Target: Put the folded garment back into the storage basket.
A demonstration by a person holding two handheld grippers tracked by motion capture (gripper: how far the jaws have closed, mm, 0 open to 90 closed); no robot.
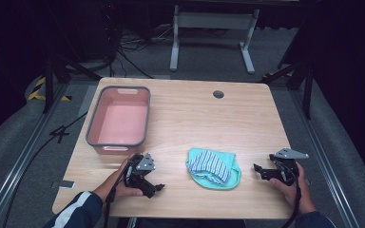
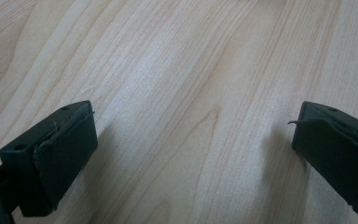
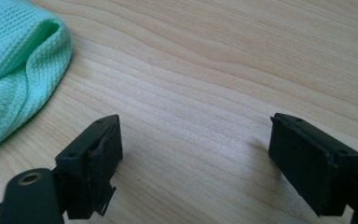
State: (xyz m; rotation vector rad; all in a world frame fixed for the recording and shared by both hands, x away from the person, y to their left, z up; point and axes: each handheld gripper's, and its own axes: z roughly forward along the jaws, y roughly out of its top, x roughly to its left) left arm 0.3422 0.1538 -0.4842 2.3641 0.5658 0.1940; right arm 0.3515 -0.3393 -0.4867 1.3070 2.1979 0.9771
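- The folded cloths (image 1: 213,168), a striped one on a mint-green one, lay on the worktop (image 1: 195,114) near its front edge.
- The left gripper (image 1: 155,189) rested left of the cloths, fingers (image 2: 60,158) spread, nothing between.
- The right gripper (image 1: 259,170) rested right of the cloths, fingers (image 3: 93,168) spread, nothing between.
- A pink bin (image 1: 120,119) stood beyond and left of the cloths.

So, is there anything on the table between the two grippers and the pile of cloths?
Nothing visible is in the way. The cloths lie between the left gripper and the right gripper, with bare table on both sides. Both grippers are open and hold nothing. The pink basin stands farther back on the left, apart from them.
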